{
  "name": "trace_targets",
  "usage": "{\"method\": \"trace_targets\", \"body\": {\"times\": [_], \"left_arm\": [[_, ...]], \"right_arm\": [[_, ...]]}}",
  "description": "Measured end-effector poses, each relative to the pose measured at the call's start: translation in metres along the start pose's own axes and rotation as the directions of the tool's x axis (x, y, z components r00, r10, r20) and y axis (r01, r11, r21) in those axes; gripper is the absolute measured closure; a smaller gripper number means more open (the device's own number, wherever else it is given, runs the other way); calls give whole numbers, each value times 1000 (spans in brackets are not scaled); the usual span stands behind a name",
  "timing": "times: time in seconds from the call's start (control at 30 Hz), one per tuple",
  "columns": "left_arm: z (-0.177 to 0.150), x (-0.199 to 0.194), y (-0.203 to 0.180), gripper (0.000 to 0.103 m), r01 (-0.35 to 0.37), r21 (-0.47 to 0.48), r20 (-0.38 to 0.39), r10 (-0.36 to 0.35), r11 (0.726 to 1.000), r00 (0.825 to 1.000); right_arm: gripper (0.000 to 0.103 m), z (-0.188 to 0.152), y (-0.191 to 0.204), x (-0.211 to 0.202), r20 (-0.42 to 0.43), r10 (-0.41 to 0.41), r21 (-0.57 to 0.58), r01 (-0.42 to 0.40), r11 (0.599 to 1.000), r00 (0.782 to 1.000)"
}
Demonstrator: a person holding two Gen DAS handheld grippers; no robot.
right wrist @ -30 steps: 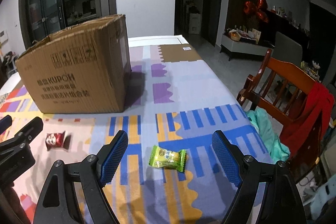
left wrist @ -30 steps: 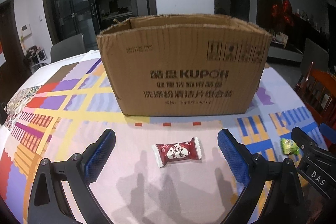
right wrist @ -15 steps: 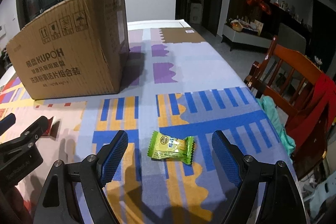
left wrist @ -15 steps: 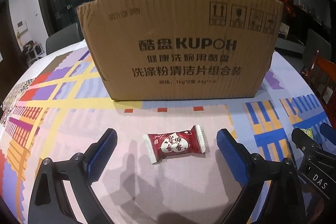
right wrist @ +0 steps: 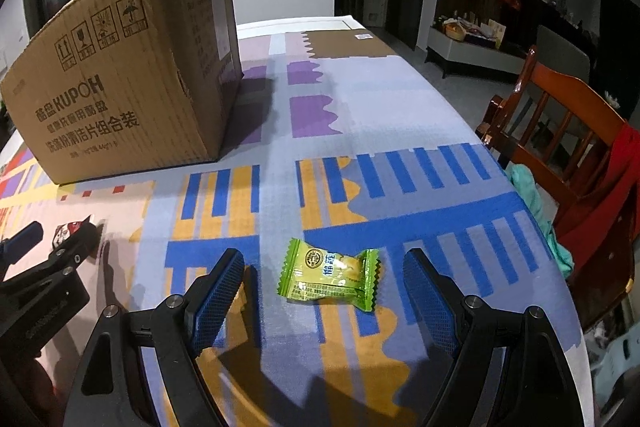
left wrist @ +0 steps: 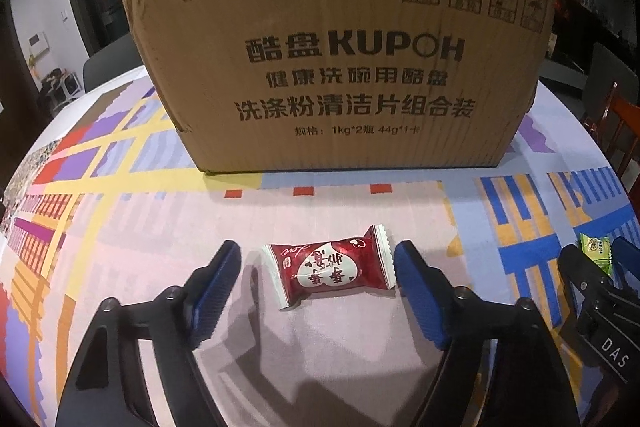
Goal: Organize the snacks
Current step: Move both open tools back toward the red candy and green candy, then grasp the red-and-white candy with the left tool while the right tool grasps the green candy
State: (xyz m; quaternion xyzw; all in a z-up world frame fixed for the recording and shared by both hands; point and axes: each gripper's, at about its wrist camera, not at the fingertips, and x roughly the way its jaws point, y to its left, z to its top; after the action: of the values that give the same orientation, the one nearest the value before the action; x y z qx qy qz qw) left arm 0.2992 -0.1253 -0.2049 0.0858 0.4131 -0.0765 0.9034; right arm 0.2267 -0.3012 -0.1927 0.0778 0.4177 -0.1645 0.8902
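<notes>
A red-wrapped candy (left wrist: 330,271) lies on the patterned tablecloth between the open fingers of my left gripper (left wrist: 318,259), low over the table; the fingers stand either side of it, apart from it. A green-wrapped candy (right wrist: 330,275) lies between the open fingers of my right gripper (right wrist: 324,267), also untouched. A brown KUPOH cardboard box (left wrist: 340,67) stands just behind the red candy; its inside is hidden. The box also shows in the right wrist view (right wrist: 120,83). The green candy also shows at the right edge of the left wrist view (left wrist: 596,253).
The table (right wrist: 360,75) carries a multicoloured cloth. A wooden chair (right wrist: 560,131) with red and teal cloth on it stands close to the table's right edge. My left gripper's body (right wrist: 44,267) sits left of the right gripper. Glass doors and a sideboard stand behind.
Both grippers have dropped lower and moved forward, so each candy now lies between its fingers. The box looms larger. Both candies have stayed put.
</notes>
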Motion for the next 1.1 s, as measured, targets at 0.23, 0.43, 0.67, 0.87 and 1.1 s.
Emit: {"method": "trace_targets", "body": {"times": [0.23,0.43,0.67,0.87,1.1], "left_arm": [[2,5,0,47,14,8,-9,-14,1000,1000],[2,0,-5,53,15,13,6,-15,1000,1000],[0,-10,-15,58,26,28,19,-26,999,999],[-1,-17,-22,60,39,29,22,-39,999,999],[2,-26,-25,60,39,34,38,-40,999,998]], "right_arm": [[26,0,-1,3,-16,2,4,-2,1000,1000],[41,1,-3,2,-8,1,4,-1,1000,1000],[61,1,-2,-1,3,14,-3,-14,1000,1000],[72,2,-4,-4,12,36,1,-36,999,999],[78,2,-3,-7,19,53,1,-53,999,998]]}}
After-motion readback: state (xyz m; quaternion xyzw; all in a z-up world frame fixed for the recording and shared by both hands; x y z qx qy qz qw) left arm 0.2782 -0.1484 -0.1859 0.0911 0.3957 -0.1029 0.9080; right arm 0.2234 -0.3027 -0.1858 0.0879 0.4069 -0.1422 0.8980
